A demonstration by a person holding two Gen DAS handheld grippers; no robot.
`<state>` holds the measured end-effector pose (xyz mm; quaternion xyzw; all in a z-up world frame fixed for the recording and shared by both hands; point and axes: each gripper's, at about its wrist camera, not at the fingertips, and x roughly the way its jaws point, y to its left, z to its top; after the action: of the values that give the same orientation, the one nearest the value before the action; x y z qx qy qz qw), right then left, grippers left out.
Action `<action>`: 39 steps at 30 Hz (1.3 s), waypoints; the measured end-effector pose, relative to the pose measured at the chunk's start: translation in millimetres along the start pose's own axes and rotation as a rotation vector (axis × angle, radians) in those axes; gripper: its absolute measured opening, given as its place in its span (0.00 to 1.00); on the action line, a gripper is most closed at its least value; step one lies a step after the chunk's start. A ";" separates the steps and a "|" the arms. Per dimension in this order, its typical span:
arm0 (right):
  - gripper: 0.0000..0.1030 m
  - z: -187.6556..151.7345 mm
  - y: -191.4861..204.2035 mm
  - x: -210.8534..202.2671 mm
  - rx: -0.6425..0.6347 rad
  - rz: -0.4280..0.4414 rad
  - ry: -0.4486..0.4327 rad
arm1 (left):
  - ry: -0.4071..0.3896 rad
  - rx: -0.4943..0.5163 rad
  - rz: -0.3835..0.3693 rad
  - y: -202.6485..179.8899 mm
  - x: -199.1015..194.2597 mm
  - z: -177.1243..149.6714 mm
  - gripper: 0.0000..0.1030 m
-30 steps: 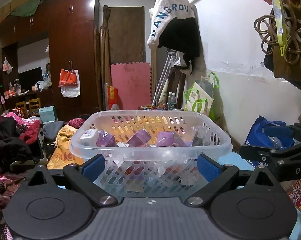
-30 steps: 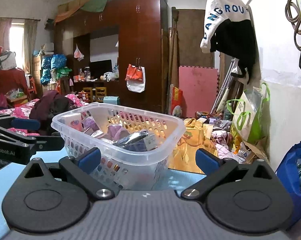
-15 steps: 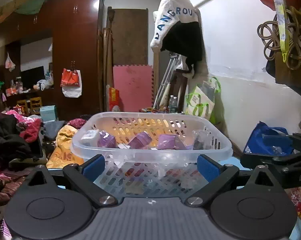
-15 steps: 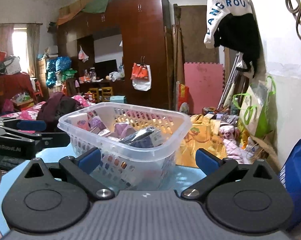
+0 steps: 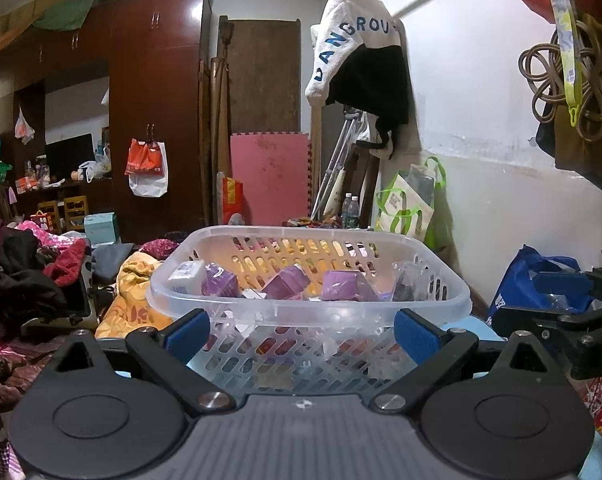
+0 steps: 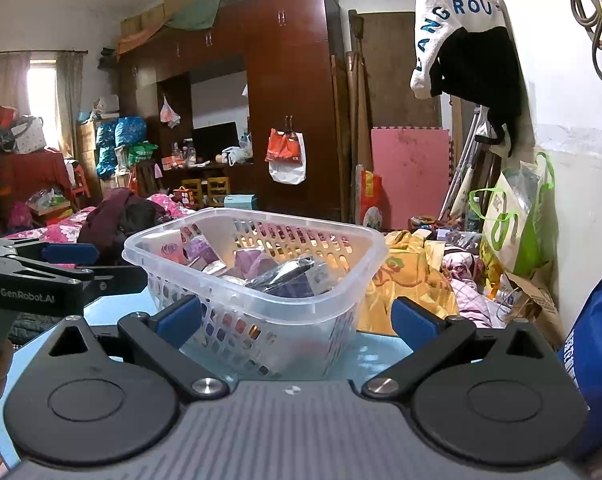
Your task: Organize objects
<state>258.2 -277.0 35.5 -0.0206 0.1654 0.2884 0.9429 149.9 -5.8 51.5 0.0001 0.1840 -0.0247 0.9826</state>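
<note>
Cluttered room, with a light blue surface (image 6: 113, 312) carrying a clear basket (image 5: 309, 312) that holds purple packets (image 5: 285, 282), a white tissue pack (image 6: 167, 246) and a dark wrapped item (image 6: 289, 274). Both the left hand-held gripper (image 5: 303, 330) and the right hand-held gripper (image 6: 297, 318) stand with jaws apart, empty, facing the basket. It seems the step is between items; next, probably choose one packet and reach over the rim.

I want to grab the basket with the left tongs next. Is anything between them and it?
Nothing visible. The left tongs are open, right in front of the basket, whose near wall fills the gap between the blue pads. The right tongs face its corner, also unobstructed.
</note>
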 end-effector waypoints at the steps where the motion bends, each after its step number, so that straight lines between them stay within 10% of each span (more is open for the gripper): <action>1: 1.00 -0.2 -0.5 0.3 0.002 0.000 0.002 | 0.001 -0.001 -0.004 -0.1 0.0 0.8 0.97; 39: 1.00 0.6 -2.3 -1.8 0.007 -0.002 0.000 | 0.034 -0.007 -0.010 2.9 11.5 -1.7 0.97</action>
<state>258.2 -279.8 36.6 -0.0175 0.1665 0.2870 0.9432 160.2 -3.5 45.8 -0.0039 0.2007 -0.0292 0.9792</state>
